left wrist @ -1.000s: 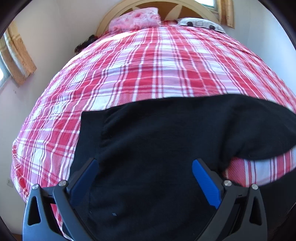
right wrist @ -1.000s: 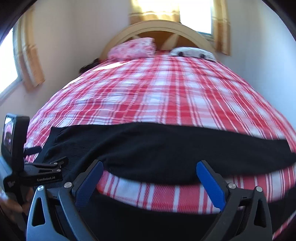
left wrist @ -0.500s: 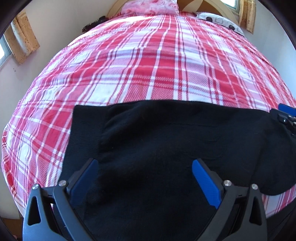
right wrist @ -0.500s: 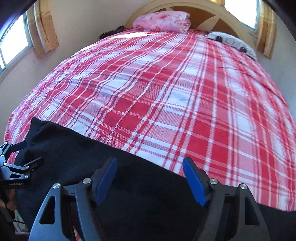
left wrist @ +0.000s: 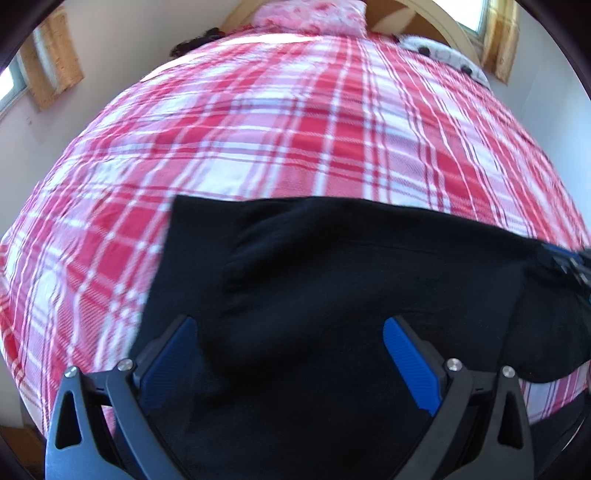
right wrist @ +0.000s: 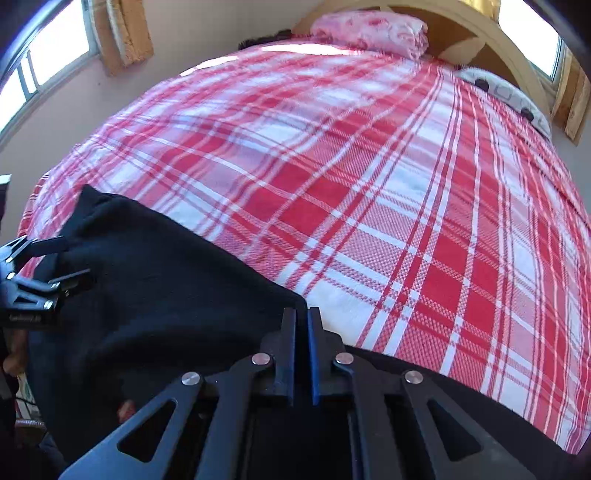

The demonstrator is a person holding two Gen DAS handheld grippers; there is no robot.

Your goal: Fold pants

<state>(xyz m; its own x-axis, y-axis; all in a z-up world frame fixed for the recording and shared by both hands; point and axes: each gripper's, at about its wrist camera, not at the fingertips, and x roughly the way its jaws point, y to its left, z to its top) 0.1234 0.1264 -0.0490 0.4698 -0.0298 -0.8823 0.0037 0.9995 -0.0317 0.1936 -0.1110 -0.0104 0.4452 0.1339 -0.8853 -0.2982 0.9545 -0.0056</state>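
Black pants (left wrist: 332,280) lie across the near end of a bed with a red and white plaid cover (left wrist: 295,129). My left gripper (left wrist: 288,354) is open, its blue pads (left wrist: 410,358) spread over the pants near the waistband end. In the right wrist view my right gripper (right wrist: 301,332) is shut on the far edge of the pants (right wrist: 166,288). The right gripper also shows at the right edge of the left wrist view (left wrist: 569,258), and the left gripper shows at the left edge of the right wrist view (right wrist: 40,280).
A pink pillow (right wrist: 369,31) and a white patterned pillow (right wrist: 506,92) lie at the wooden headboard (right wrist: 480,33). Windows with tan curtains (right wrist: 122,33) flank the bed. The plaid cover (right wrist: 369,184) stretches beyond the pants.
My right gripper has closed from open onto the pants' edge. Both views have tilted down toward the bed. The left gripper stays open over the pants.
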